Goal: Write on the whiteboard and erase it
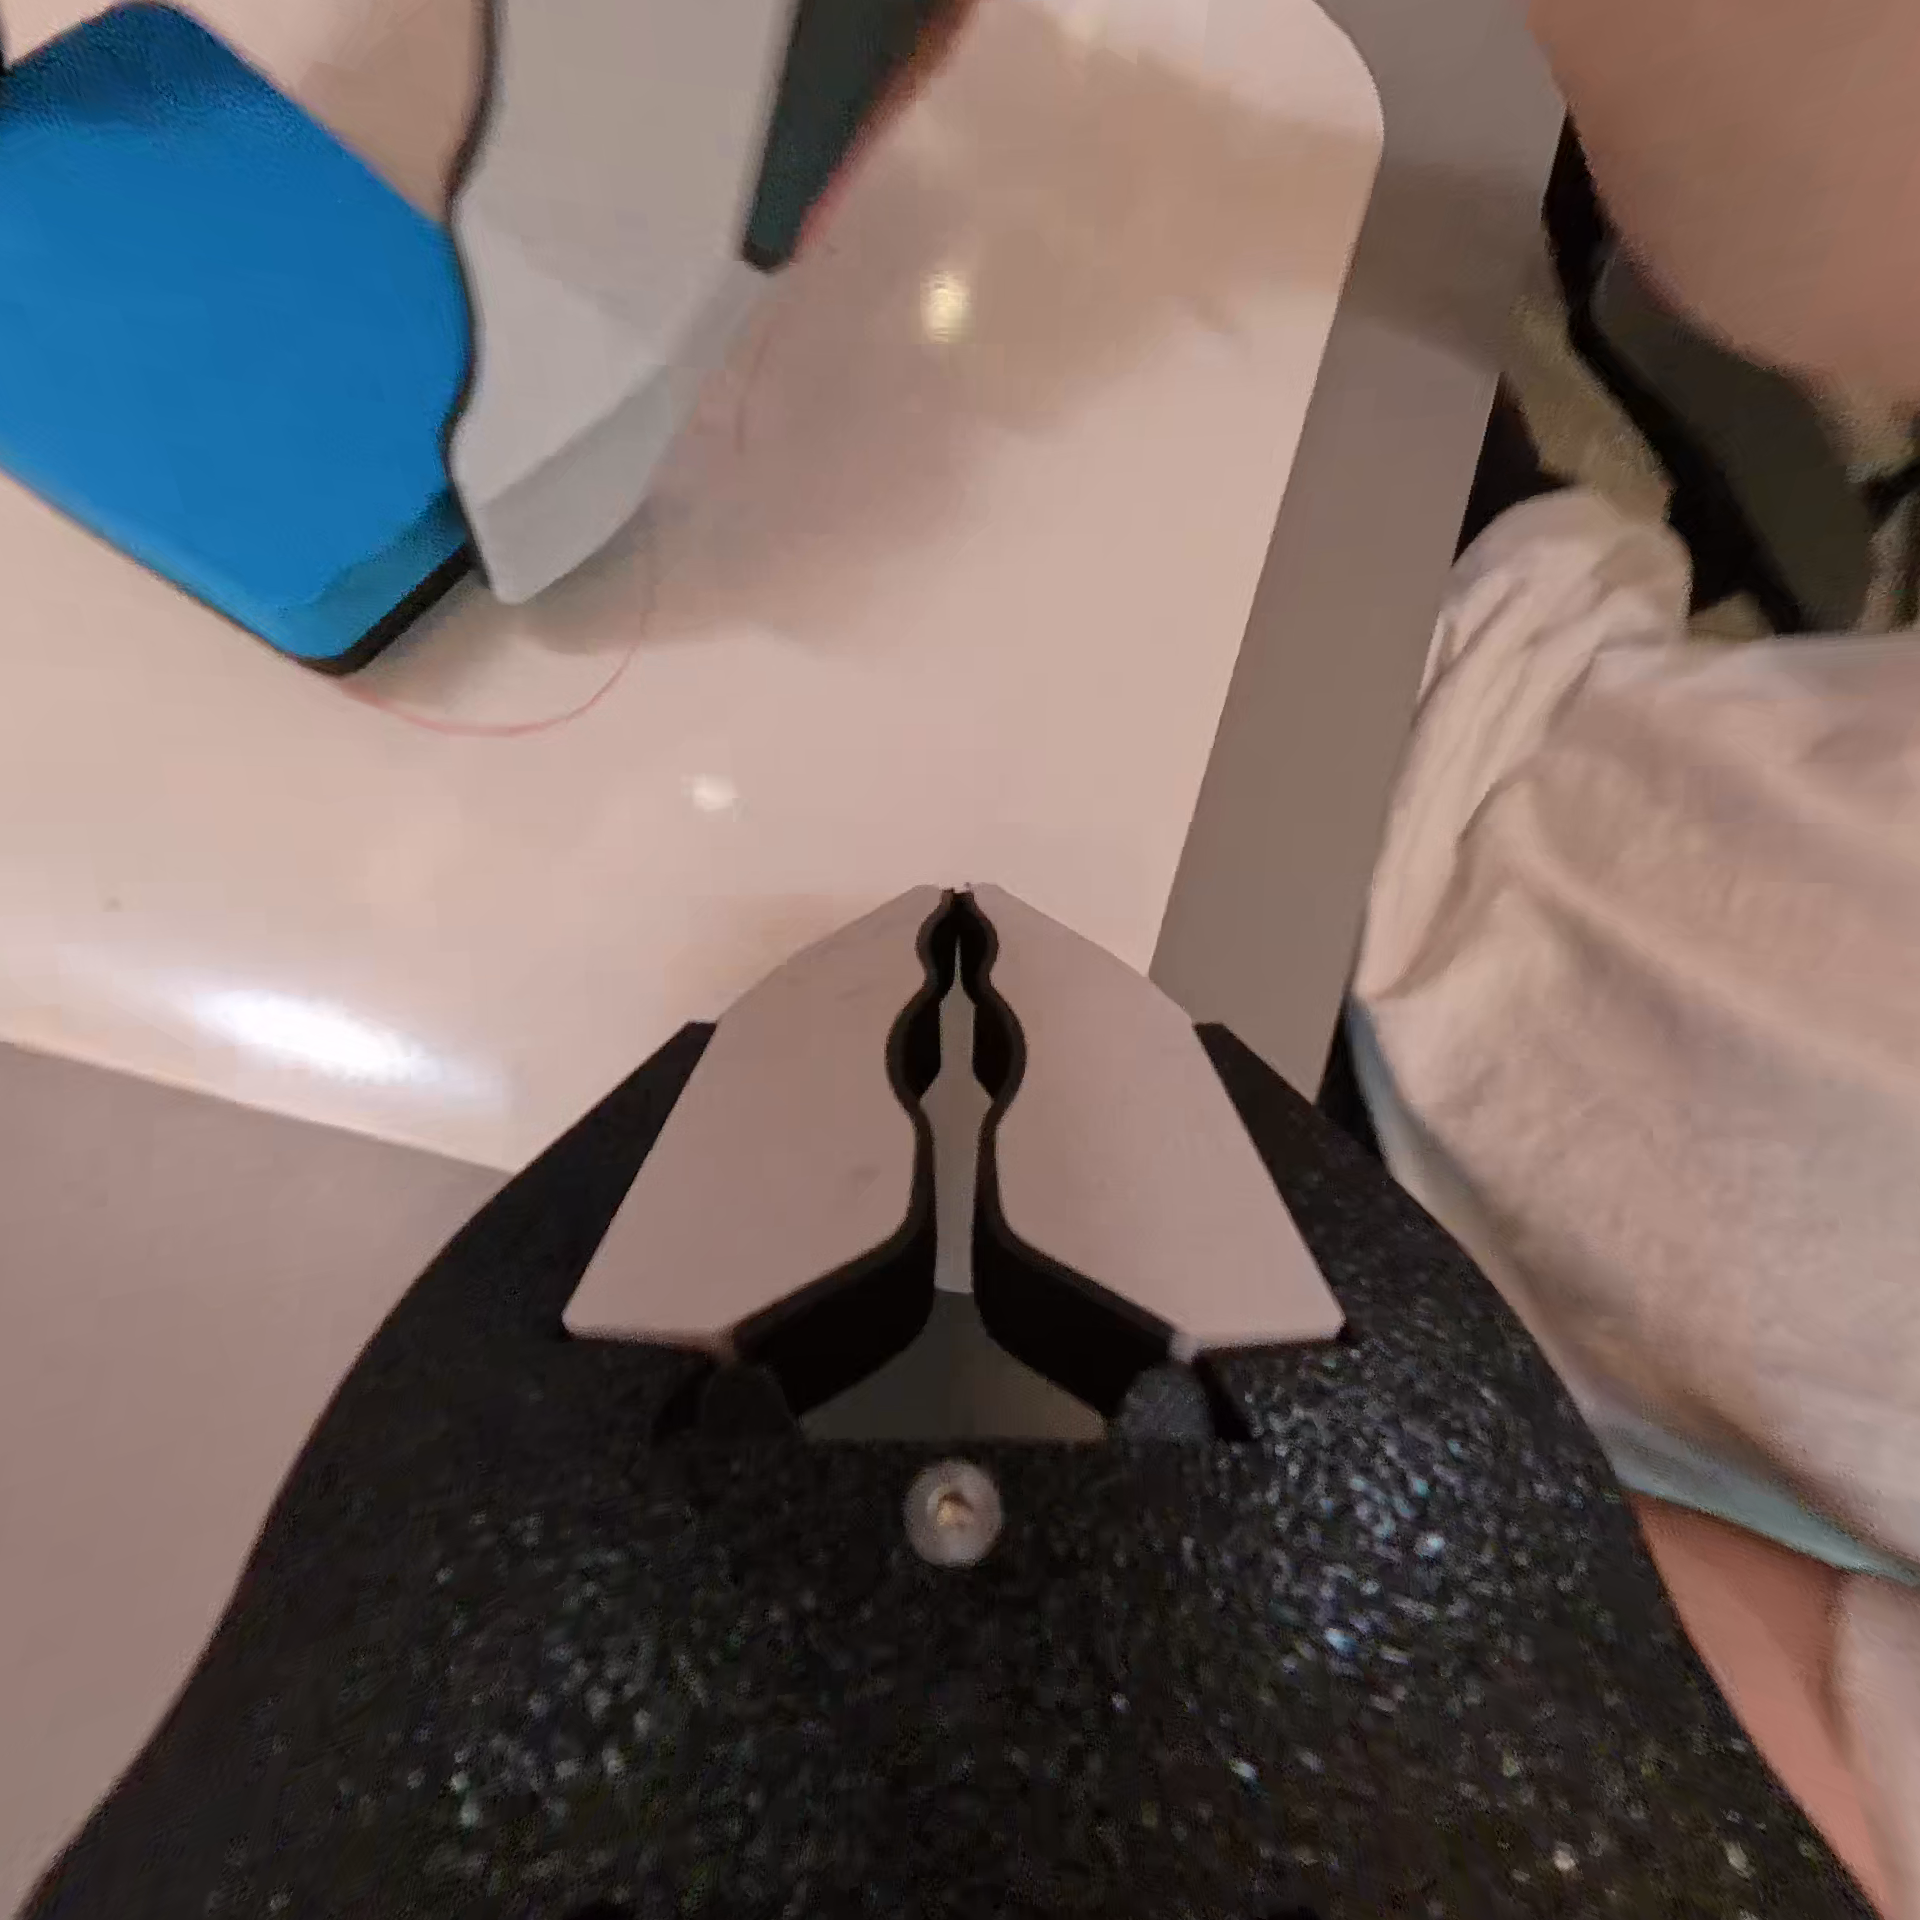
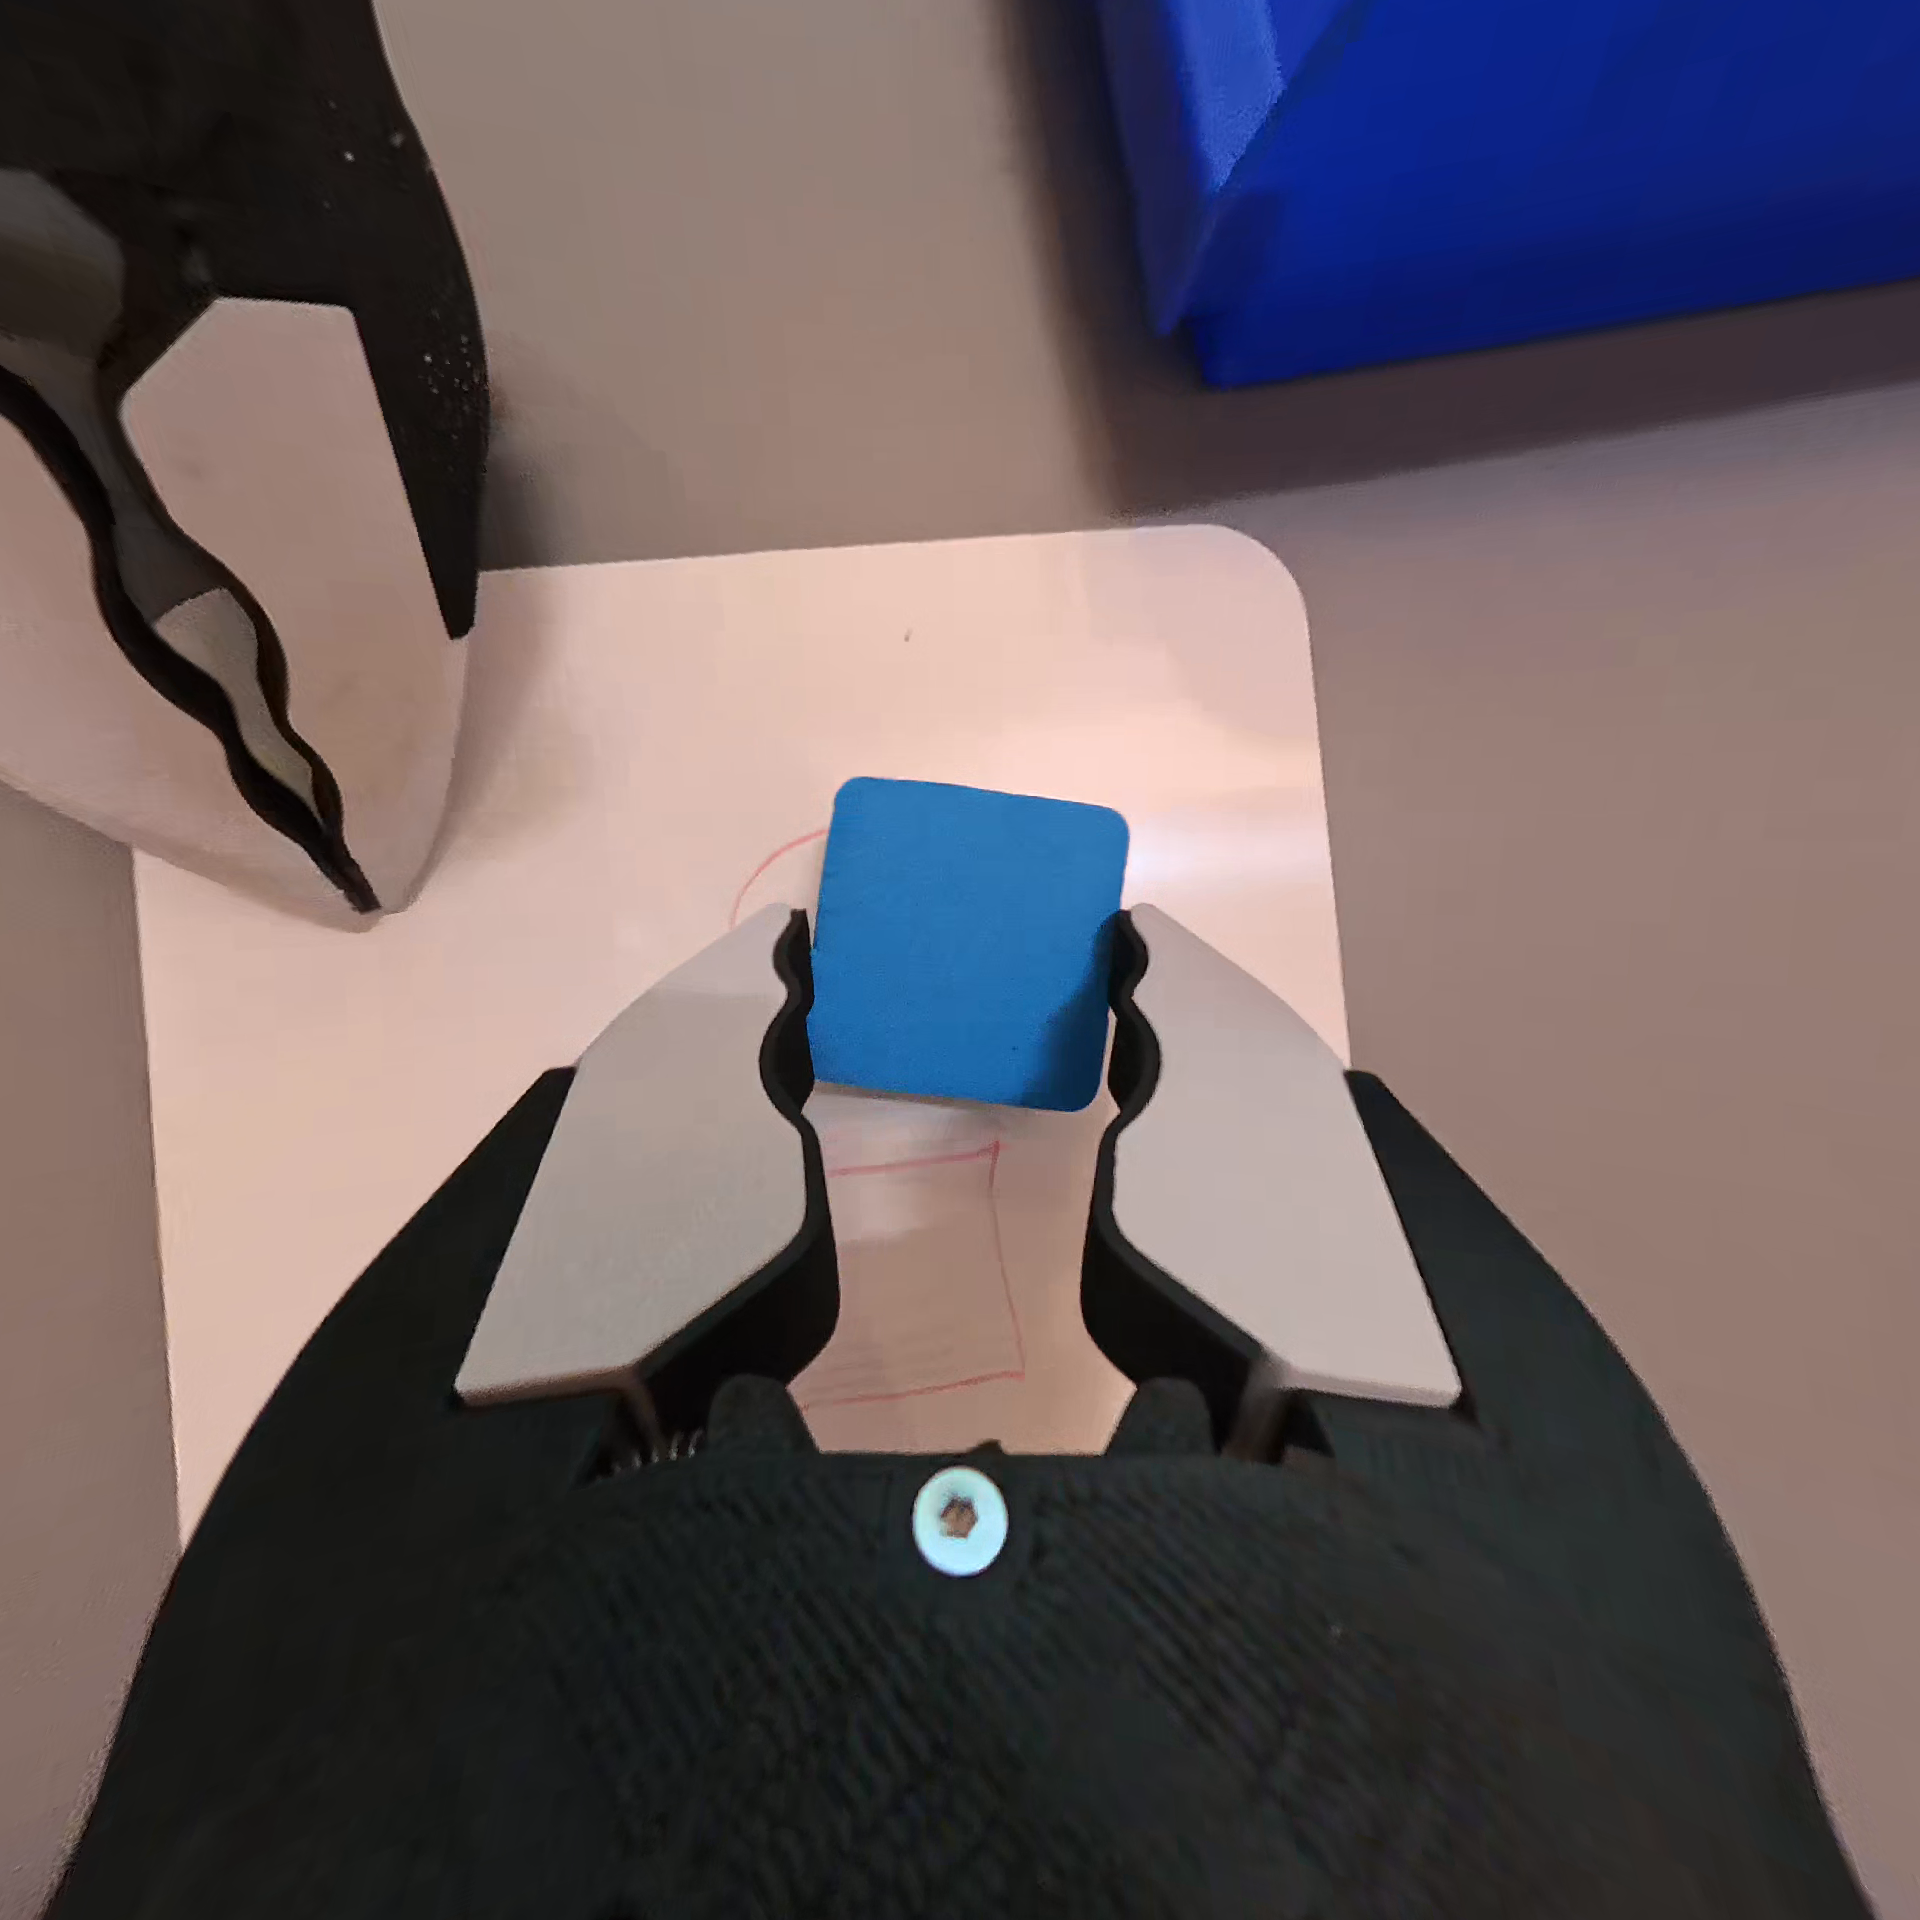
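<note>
With the blue eraser [image 2: 966, 945] clamped in the right gripper [image 2: 961, 971] jaws on the small whiteboard [image 2: 1195, 665] and the left gripper [image 1: 961, 904], jaws together, pressed on its corner, the board could easily get shoved along the counter [image 2: 1558, 831] and red lines [image 2: 914, 1174] missed if that hold slips.

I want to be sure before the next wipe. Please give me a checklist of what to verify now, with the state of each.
1. Right claw shut on the blue eraser: ok.
2. Eraser over the whiteboard: ok.
3. Red lines still to erase: not ok, marks remain.
4. Left claw shut and empty: ok.
5. Left claw tip pressing the whiteboard to steady it: cannot tell.
6. Blue box clear of the board: ok.
</note>
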{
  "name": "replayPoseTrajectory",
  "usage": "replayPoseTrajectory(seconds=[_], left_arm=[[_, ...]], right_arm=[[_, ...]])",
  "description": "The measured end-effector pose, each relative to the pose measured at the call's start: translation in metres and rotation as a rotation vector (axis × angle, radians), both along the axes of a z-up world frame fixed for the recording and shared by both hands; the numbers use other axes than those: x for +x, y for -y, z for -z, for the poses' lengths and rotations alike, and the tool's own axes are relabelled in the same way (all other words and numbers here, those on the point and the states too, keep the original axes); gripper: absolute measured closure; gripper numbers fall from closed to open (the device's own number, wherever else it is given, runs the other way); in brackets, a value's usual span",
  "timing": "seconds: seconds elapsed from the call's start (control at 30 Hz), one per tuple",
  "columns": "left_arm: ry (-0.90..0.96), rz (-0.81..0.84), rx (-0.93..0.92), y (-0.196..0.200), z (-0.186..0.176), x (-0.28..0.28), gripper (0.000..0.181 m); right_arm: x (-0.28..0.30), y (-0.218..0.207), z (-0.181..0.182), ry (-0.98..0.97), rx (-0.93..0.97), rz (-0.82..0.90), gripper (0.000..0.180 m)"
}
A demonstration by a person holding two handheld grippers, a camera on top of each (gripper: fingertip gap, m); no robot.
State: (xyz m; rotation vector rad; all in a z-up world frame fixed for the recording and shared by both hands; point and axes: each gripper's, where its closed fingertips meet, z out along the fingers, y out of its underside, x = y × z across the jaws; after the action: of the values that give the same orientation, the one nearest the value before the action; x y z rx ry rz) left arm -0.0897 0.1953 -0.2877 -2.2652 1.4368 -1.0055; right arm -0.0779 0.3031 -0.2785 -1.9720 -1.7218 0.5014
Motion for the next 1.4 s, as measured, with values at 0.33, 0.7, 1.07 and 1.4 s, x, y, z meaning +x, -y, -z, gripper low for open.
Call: replayPoseTrajectory(seconds=[0.33, 0.7, 1.07, 1.4], left_arm=[[0.02, -0.129, -0.167, -0.001, -0.001, -0.003, 0.181], [0.017, -0.145, -0.143, -0.004, 0.0, 0.0, 0.181], [0.014, -0.156, -0.122, -0.006, 0.0, 0.004, 0.181], [0.012, -0.154, -0.101, -0.009, 0.0, 0.01, 0.181]], right_arm=[[-0.006, 0.019, 0.011, 0.053, -0.017, -0.095, 0.125], [-0.003, 0.043, 0.011, 0.065, 0.008, -0.179, 0.125], [0.022, 0.035, 0.011, 0.09, -0.005, -0.137, 0.125], [-0.006, 0.006, 0.011, 0.012, -0.039, -0.025, 0.125]])
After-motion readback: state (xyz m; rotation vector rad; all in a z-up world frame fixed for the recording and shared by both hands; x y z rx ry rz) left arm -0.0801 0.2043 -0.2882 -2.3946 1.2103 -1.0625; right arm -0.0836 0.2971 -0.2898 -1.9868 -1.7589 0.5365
